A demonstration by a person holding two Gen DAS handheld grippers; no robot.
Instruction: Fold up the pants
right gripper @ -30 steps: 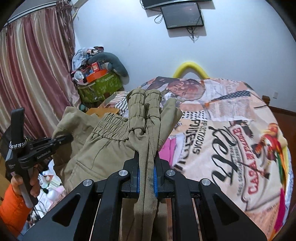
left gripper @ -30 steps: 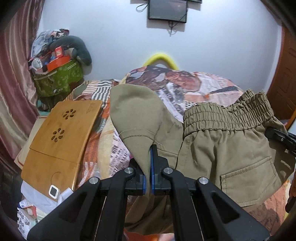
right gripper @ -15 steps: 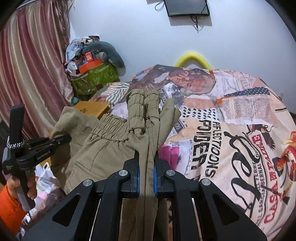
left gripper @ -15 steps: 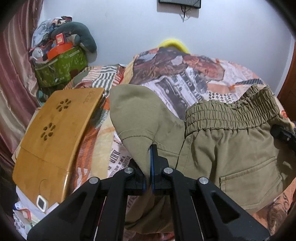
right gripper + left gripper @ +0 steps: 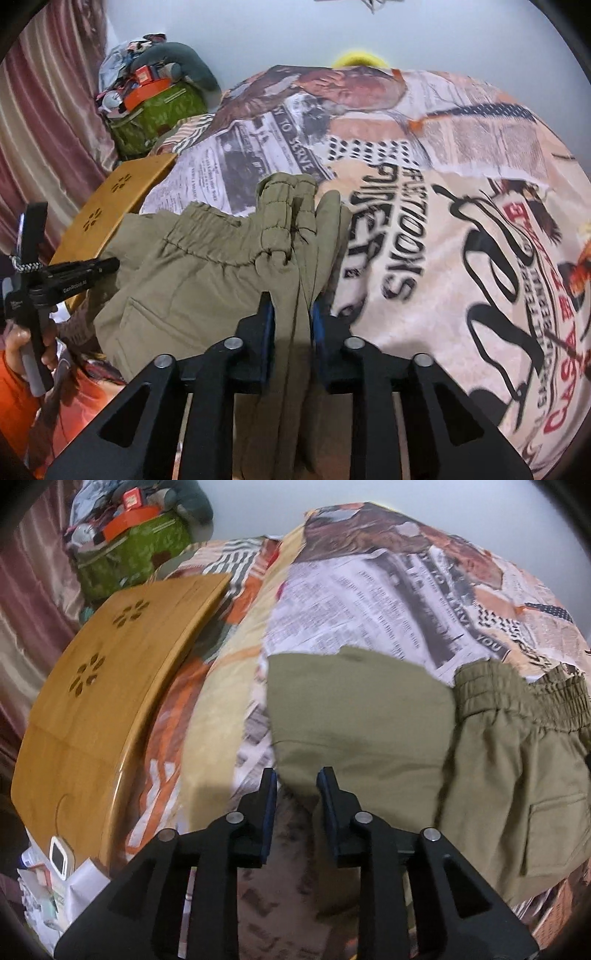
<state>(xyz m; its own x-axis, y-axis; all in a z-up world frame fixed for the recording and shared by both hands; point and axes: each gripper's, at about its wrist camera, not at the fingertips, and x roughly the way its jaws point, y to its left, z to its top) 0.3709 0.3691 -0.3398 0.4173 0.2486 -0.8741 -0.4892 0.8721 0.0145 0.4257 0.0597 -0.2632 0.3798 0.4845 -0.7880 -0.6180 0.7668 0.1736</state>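
Left gripper (image 5: 295, 786): jaws apart and opening. Edge of the khaki pants (image 5: 388, 738) sits in the gap at the fingertips — pads not pressing on it, clear space on both sides of the cloth.

Right gripper (image 5: 291, 314): jaws opening too. A bunched strip of pants fabric runs straight down between the fingers (image 5: 267, 317). Gap is narrow and the cloth fills most of it; blur at the right pad, so I cannot tell whether the pads are touching the fabric or just off it.

Pants location: on the bed, lying on the printed newspaper-pattern bedspread (image 5: 461, 221), toward its left side as the right camera sees it. Elastic waistband (image 5: 517, 698) is gathered and points toward the far end of the bed; a flat folded panel lies just left of it in the left view. Pocket (image 5: 557, 834) visible near the bedspread's near-right part in that view.

Off the left edge of the bed: wooden lap tray (image 5: 110, 701) with flower-shaped cutouts, touching or overlapping the bedspread edge. Beyond it, a green bag (image 5: 159, 114) stuffed with clutter, against the curtain (image 5: 44, 122).

Right camera also catches the left gripper from the side, a hand (image 5: 18, 339) wrapped on its handle, orange sleeve (image 5: 14, 398) below — tip at the pants' left edge.
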